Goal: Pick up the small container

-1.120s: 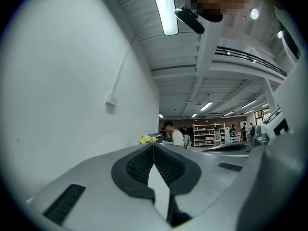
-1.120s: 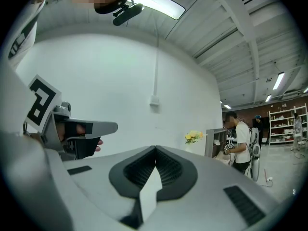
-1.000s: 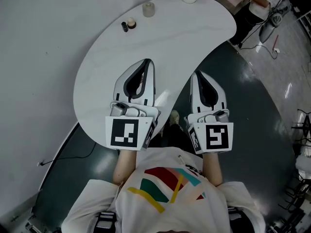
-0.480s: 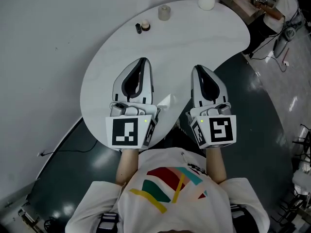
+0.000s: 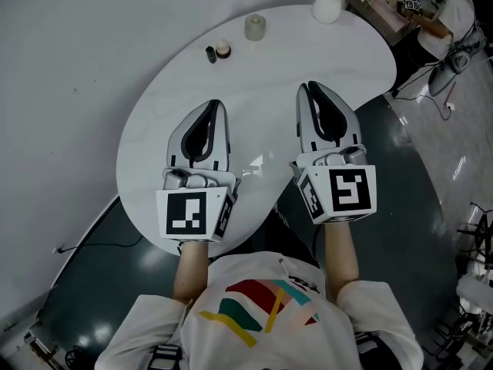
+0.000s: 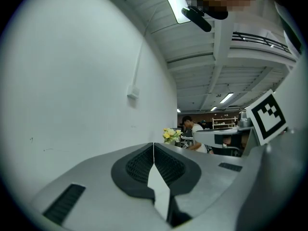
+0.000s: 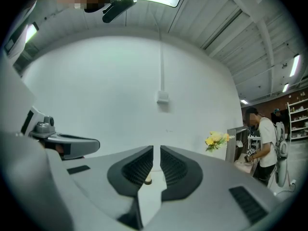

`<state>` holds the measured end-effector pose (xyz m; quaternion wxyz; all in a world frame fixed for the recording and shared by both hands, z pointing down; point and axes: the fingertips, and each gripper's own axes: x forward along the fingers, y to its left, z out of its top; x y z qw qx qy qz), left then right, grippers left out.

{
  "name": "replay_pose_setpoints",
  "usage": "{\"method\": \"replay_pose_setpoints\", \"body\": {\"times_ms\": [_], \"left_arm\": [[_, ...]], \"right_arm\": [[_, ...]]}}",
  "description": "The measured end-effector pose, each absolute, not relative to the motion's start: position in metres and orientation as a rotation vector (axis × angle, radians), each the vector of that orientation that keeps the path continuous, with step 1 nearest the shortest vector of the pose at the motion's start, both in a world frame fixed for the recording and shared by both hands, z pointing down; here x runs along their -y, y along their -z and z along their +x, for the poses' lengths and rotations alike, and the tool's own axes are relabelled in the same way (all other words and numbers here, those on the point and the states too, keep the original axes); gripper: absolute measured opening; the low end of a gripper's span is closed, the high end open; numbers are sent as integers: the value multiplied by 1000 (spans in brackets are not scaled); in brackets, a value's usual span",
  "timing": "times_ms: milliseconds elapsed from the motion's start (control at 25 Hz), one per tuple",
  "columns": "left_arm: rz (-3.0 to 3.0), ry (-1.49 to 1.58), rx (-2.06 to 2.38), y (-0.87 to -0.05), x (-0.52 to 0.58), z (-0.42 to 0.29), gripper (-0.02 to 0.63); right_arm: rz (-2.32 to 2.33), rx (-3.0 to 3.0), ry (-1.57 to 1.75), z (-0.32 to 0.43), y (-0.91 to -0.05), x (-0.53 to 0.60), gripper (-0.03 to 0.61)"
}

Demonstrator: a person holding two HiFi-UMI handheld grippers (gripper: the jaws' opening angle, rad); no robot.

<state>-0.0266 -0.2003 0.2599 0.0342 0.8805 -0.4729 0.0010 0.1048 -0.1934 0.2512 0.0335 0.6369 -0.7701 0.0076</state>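
Desk (image 5: 308,60): white, curved. L gripper (image 5: 215,104) over desk, fingers closed, empty. R gripper (image 5: 310,88) alongside, fingers opening, narrow gap, nothing btwn. Small container (image 5: 223,49) near desk's far edge, by jar (image 5: 255,27), well apart from both grippers.

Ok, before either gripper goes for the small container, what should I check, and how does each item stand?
1. Small container in view on the table: ok.
2. Left gripper ready to grasp: not ok, jaws together, empty.
3. Right gripper ready to grasp: not ok, jaws opening, only a narrow gap, nothing between them.
4. Gripper close to the container: not ok, both hang over the near end, the container sits at the far edge.
5. Clearance from the dark item beside it: cannot tell whether they touch.
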Motion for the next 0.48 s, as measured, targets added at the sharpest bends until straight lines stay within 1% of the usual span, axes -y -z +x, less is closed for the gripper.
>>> {"method": "replay_pose_setpoints", "body": {"times_ms": [240,480], "left_arm": [[2703,-17,1419,-276,214,-9,20],[2685,-49,1425,-294,238,3,20]], "right_arm": [[1911,2386,-30,110,-259,235,79],[1777,2363,-65,106,-294,284,128]]}}
